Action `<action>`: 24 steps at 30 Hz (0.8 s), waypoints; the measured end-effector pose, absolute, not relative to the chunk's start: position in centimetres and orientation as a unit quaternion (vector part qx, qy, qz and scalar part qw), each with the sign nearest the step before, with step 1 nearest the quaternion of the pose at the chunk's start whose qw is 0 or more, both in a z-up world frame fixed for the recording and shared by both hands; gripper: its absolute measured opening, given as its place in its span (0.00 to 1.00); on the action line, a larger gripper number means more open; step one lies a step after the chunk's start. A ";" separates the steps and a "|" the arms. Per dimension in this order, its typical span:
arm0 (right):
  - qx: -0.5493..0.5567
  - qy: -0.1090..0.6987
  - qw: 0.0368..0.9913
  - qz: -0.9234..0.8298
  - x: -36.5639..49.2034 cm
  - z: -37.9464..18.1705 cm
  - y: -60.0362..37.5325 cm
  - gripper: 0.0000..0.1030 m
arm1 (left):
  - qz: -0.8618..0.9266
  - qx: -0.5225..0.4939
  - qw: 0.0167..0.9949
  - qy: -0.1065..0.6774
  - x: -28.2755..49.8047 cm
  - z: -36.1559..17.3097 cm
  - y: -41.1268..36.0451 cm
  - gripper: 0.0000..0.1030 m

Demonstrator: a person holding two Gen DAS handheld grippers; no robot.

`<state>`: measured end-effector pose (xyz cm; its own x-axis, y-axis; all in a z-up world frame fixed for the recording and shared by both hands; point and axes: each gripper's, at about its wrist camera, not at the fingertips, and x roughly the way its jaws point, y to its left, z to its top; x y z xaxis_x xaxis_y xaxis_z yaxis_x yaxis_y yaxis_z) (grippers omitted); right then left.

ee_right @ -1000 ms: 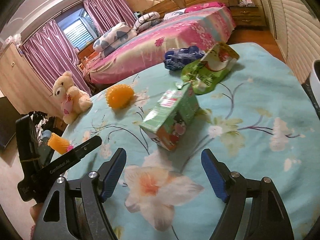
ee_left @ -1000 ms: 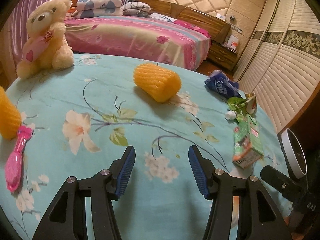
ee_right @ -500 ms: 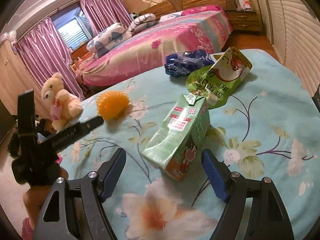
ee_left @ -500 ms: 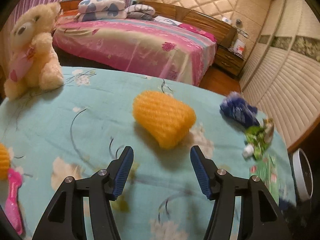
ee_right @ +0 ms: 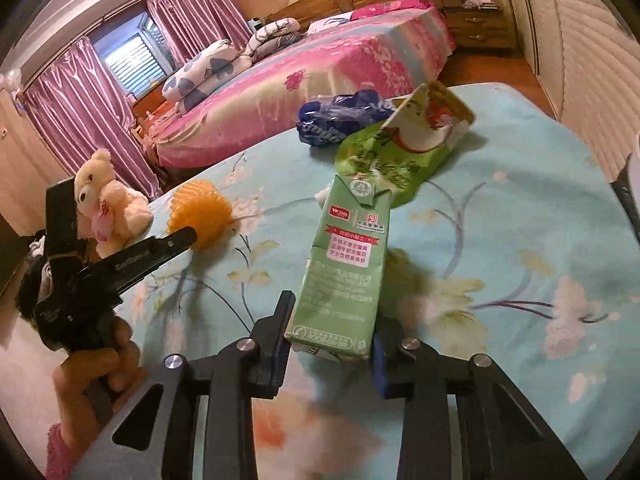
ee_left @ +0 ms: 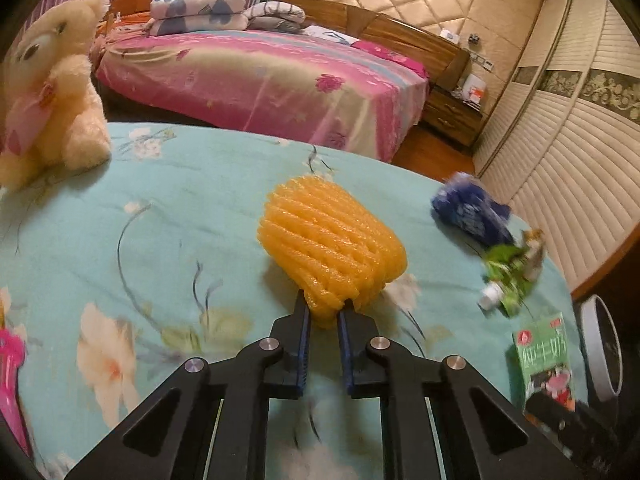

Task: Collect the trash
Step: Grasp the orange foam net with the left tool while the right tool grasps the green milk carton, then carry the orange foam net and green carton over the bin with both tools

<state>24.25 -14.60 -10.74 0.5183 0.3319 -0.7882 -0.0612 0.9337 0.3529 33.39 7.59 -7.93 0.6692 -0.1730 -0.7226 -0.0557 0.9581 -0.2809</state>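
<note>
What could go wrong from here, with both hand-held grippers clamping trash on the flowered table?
1. The left hand-held gripper, jaws closing, pinches only the near tip of the orange foam net; the soft mesh may slip free when lifted.
2. The right hand-held gripper, also closing, squeezes the green carton at its bottom end; it could tip out or leak any leftover liquid.
3. The carton's top overlaps the green pouch, which may get dragged.

orange ribbed foam net (ee_left: 330, 246), green carton (ee_right: 346, 268), turquoise floral tablecloth (ee_left: 192, 200)
</note>
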 end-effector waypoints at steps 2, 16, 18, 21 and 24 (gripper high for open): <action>0.141 0.476 0.860 0.120 23.6 -10.3 -15.5 0.32 | -0.042 -0.148 0.902 0.403 31.8 -7.8 7.2 0.10; 0.105 0.449 0.879 0.122 19.2 -7.7 -20.1 0.32 | -0.125 -0.106 0.901 0.402 23.3 -5.5 -0.5 0.10; 0.102 0.442 0.883 0.123 18.6 -7.3 -20.9 0.32 | -0.134 -0.099 0.899 0.404 22.8 -5.3 -1.2 0.10; 0.107 0.437 0.885 0.118 17.9 -6.8 -22.5 0.32 | -0.146 -0.093 0.898 0.406 22.3 -4.9 -2.3 0.10; 0.108 0.433 0.888 0.107 17.3 -6.5 -23.8 0.32 | -0.156 -0.086 0.897 0.405 22.1 -4.7 -3.6 0.10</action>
<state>17.31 -23.80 -6.49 0.6018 0.2837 -0.7465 -0.0974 0.9539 0.2840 22.07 -3.57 -4.67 0.6228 -0.3499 -0.6998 0.2098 0.9363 -0.2816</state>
